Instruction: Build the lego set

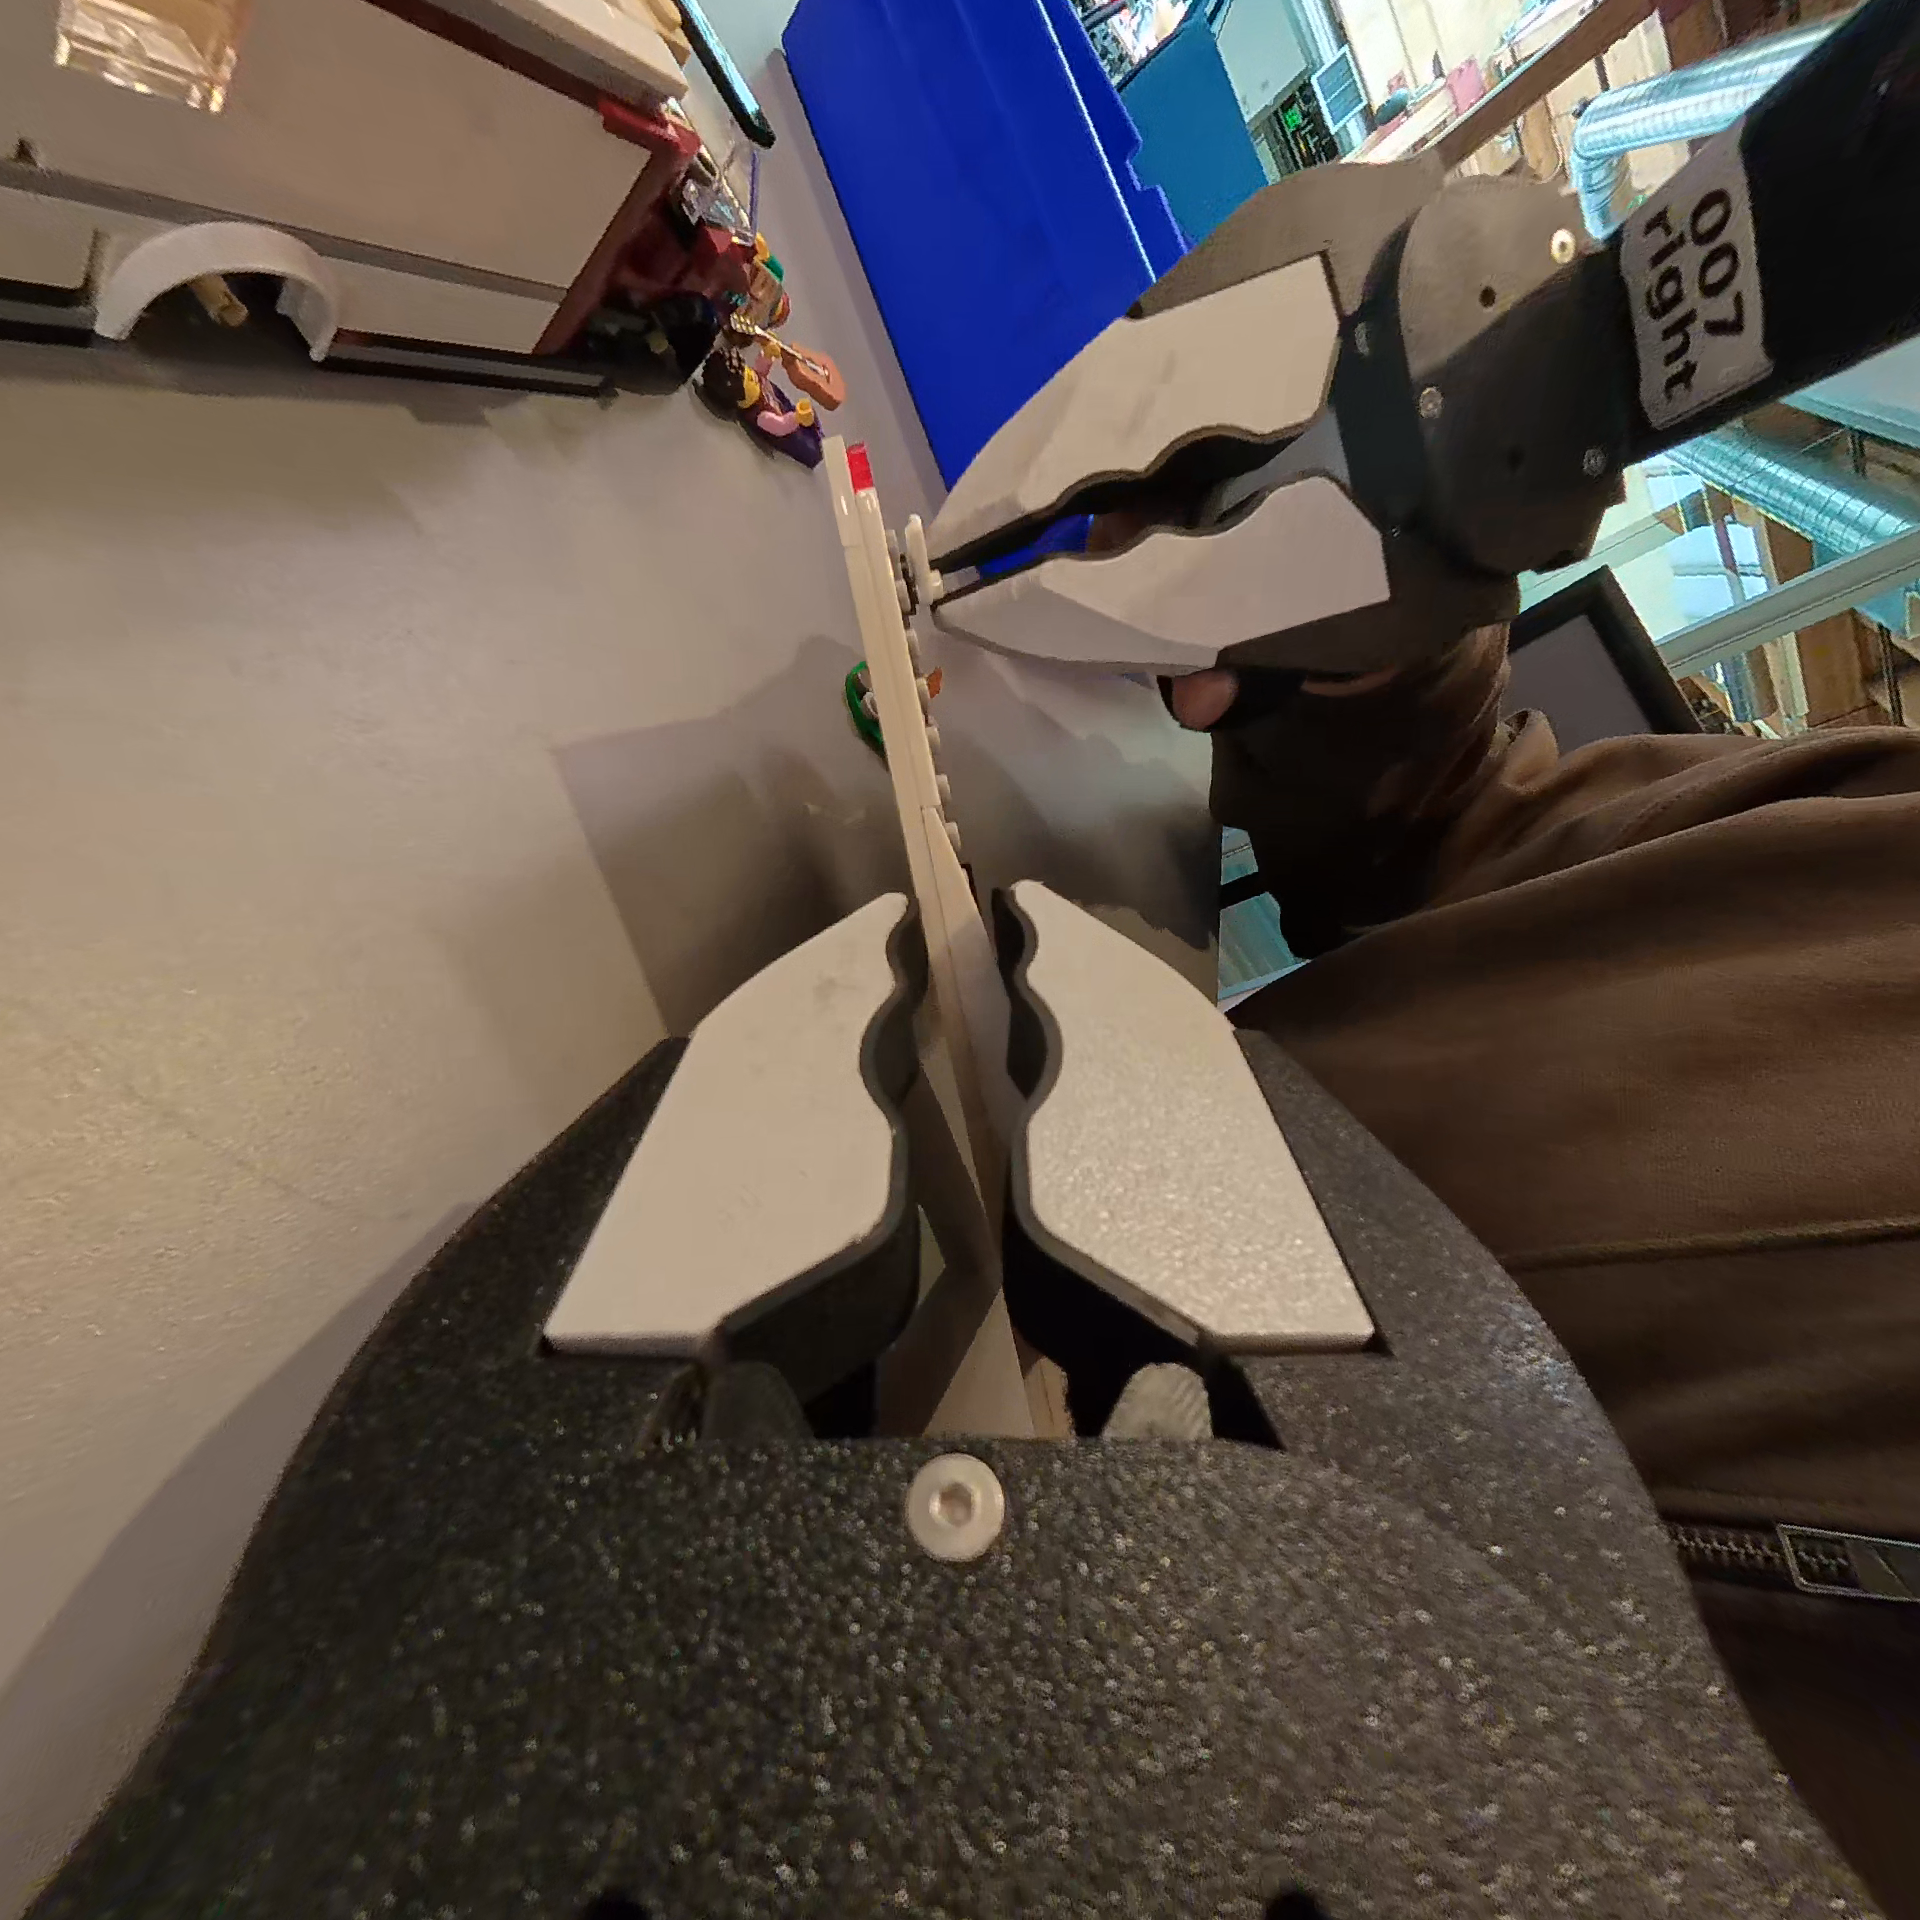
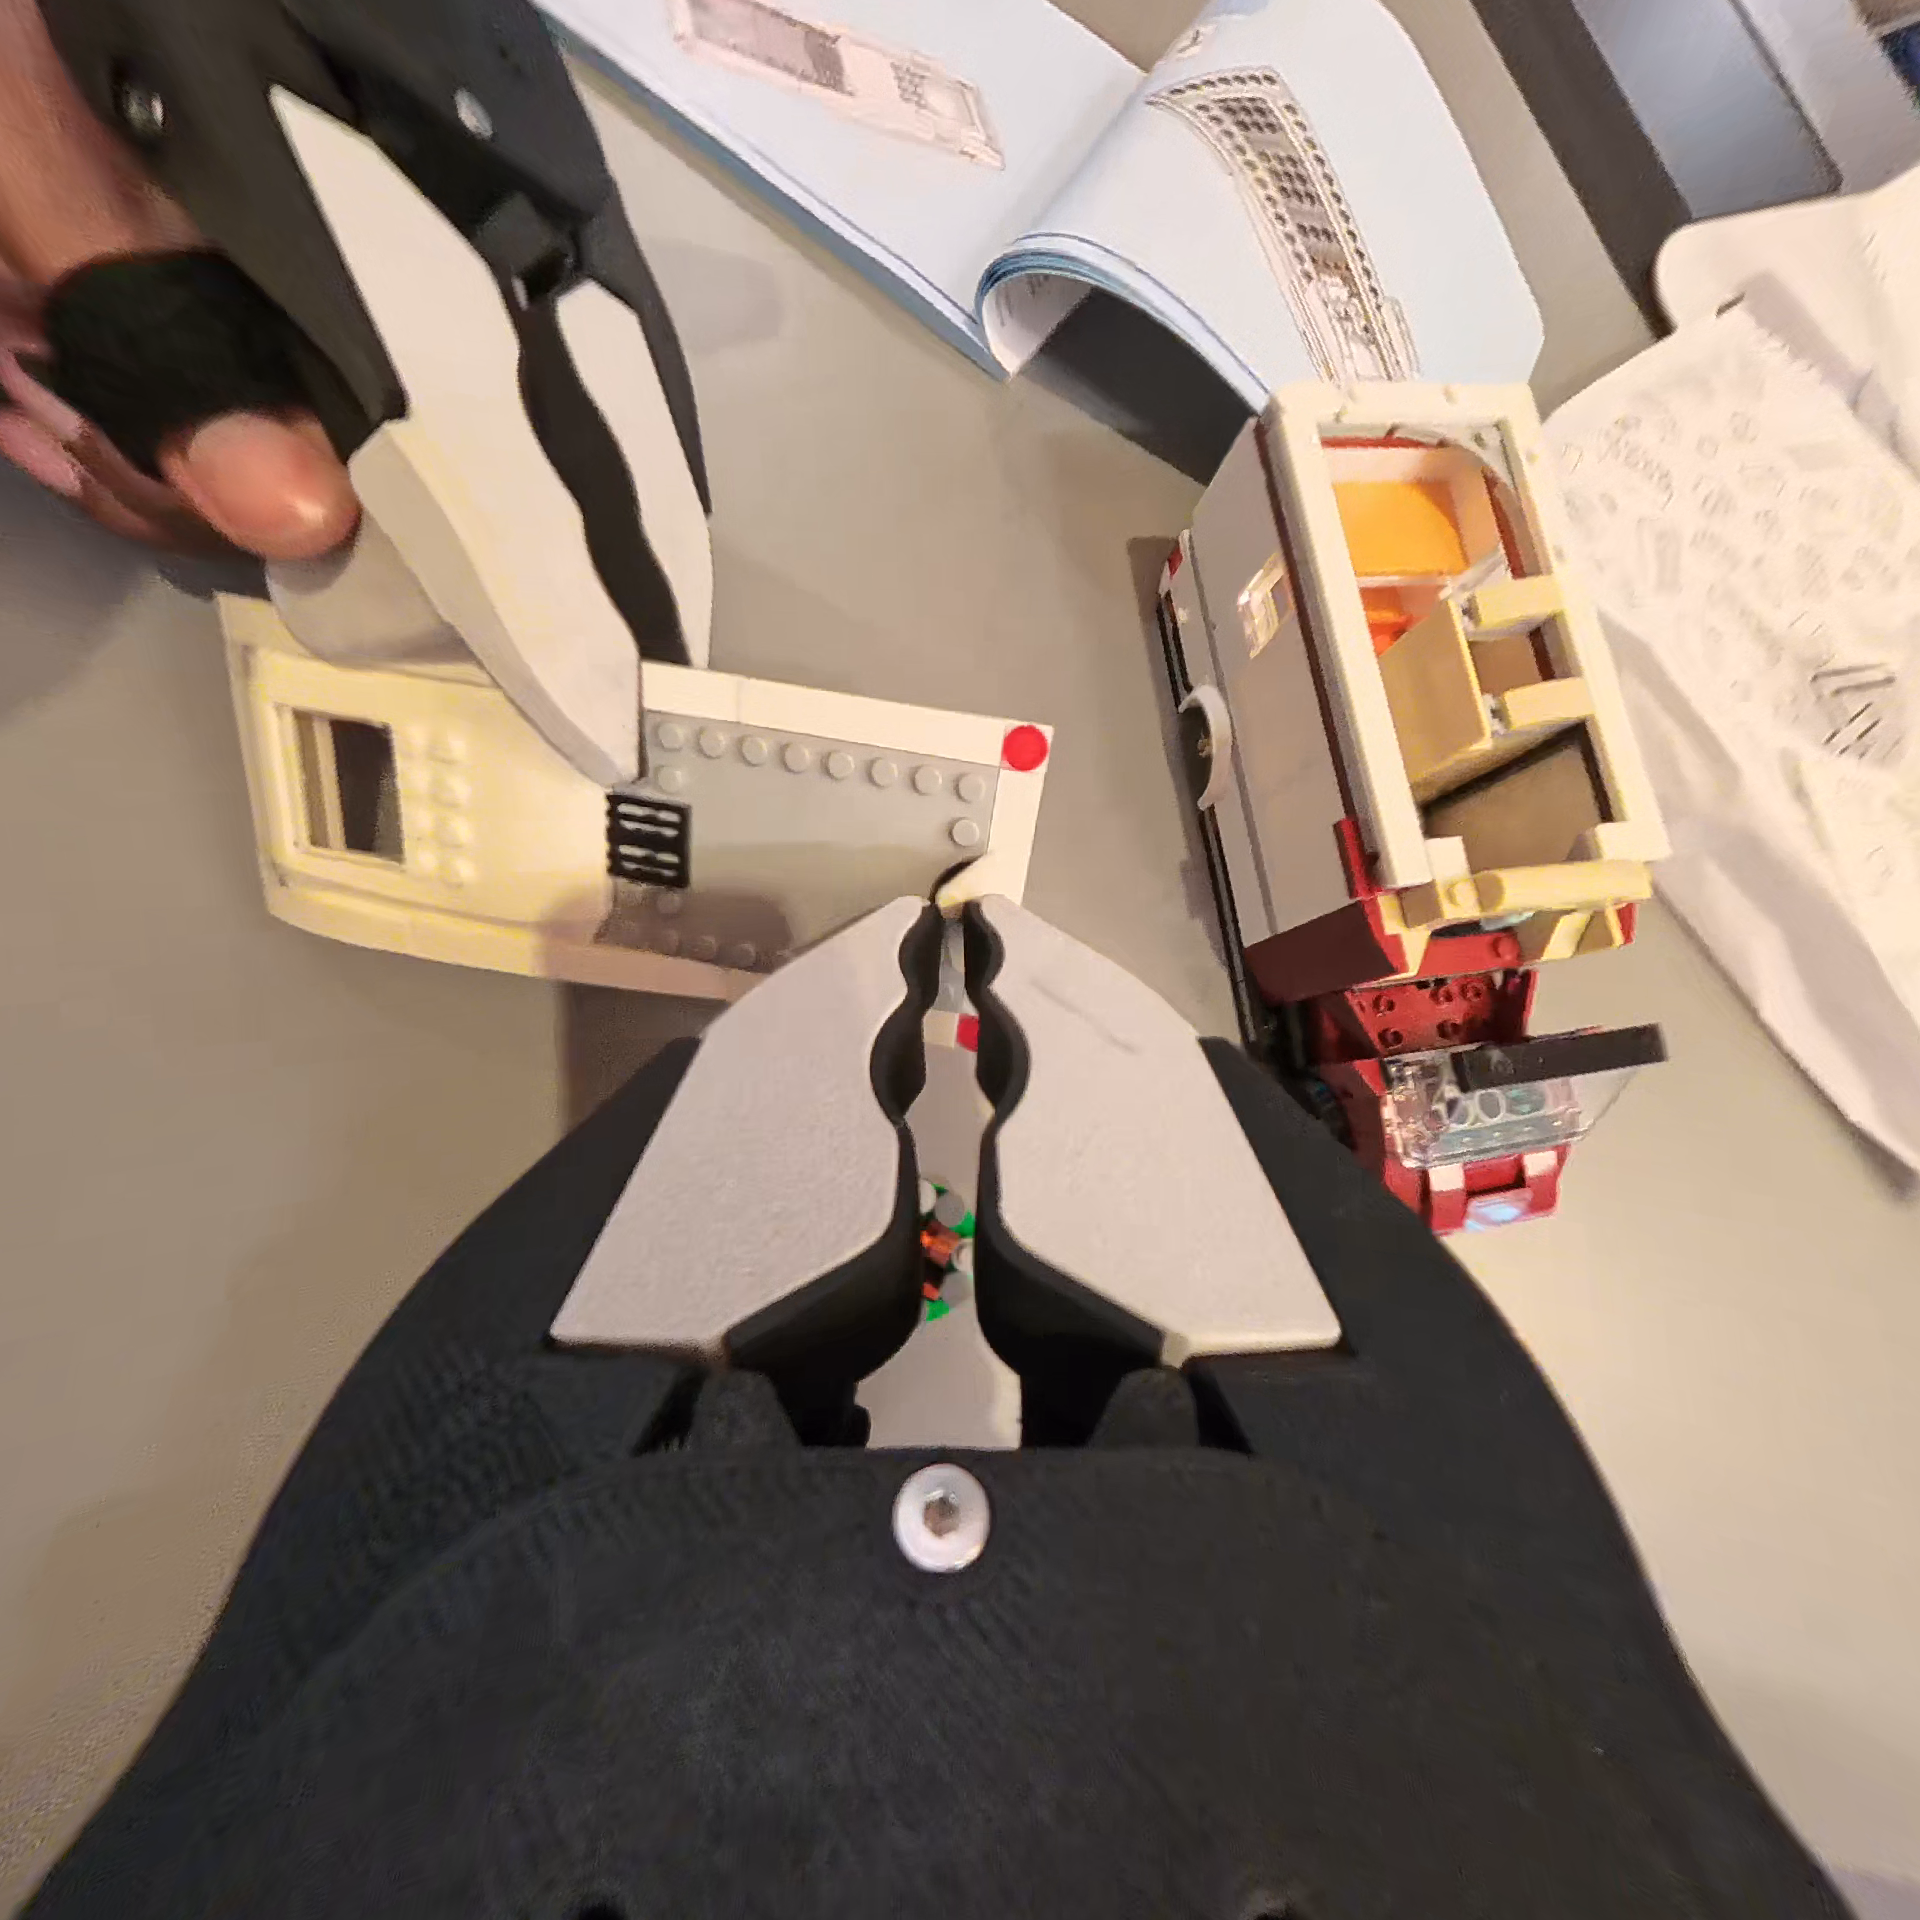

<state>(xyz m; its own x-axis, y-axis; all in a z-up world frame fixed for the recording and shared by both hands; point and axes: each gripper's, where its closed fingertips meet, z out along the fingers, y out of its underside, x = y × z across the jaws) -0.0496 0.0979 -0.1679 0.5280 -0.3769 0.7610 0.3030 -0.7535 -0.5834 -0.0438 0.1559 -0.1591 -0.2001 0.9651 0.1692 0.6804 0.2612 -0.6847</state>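
Note:
My left gripper (image 1: 956, 914) is shut on a flat cream and grey brick-built panel (image 1: 894, 665), seen edge-on and held upright above the table. In the right wrist view the panel (image 2: 810, 821) shows a studded grey plate, a red round dot (image 2: 1025, 748), a black grille tile (image 2: 647, 840) and a window, with the left gripper (image 2: 655, 717) clamped on its middle. My right gripper (image 2: 945, 909) is shut on a small cream piece (image 2: 971, 878) and holds it against the panel's studded face near the corner. The right gripper also shows in the left wrist view (image 1: 940, 587).
A red and cream brick-built van (image 2: 1434, 810) with its roof off stands to the right. An open instruction booklet (image 2: 1039, 156) lies beyond it, and crumpled white bags (image 2: 1766, 623) lie at far right. Minifigures (image 1: 769, 384) and small loose pieces (image 2: 940, 1247) lie on the table (image 2: 260, 1143).

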